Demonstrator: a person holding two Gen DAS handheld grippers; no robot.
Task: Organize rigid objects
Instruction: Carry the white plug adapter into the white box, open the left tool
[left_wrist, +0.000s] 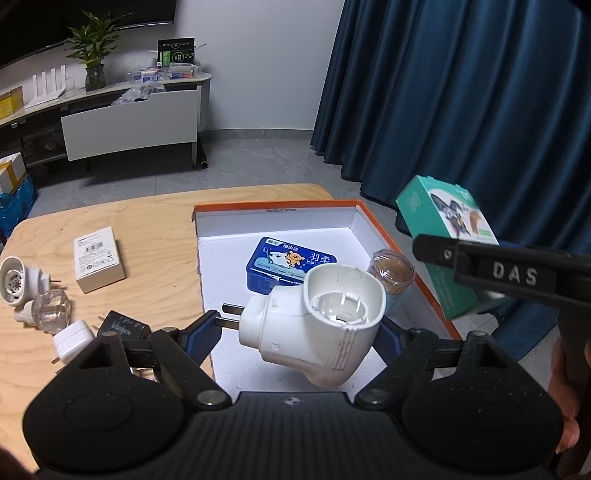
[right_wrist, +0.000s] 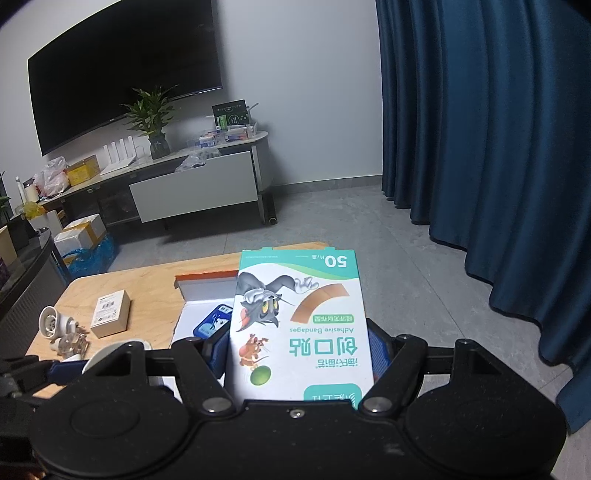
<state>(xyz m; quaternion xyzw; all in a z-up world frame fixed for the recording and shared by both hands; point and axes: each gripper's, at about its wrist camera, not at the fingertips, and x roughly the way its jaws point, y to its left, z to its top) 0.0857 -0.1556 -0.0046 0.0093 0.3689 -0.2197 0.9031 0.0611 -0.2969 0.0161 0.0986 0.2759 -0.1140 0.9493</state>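
Observation:
My left gripper (left_wrist: 297, 326) is shut on a white plug-in heater (left_wrist: 317, 325), its blue pads pressing both sides. It hangs over an orange-rimmed box (left_wrist: 273, 205) with a white floor. Inside that box lie a blue tin (left_wrist: 284, 262) and a clear toothpick jar (left_wrist: 393, 273). My right gripper (right_wrist: 299, 345) is shut on a teal and white adhesive bandage box (right_wrist: 295, 325), held upright. In the left wrist view this bandage box (left_wrist: 439, 236) hovers just outside the orange box's right rim.
On the wooden table (left_wrist: 155, 229), left of the box, lie a small white carton (left_wrist: 98, 258), another white plug-in heater (left_wrist: 16, 282), a clear bottle (left_wrist: 48, 310), a white charger (left_wrist: 72, 341) and a black adapter (left_wrist: 123, 326). A blue curtain (left_wrist: 461, 92) hangs at the right.

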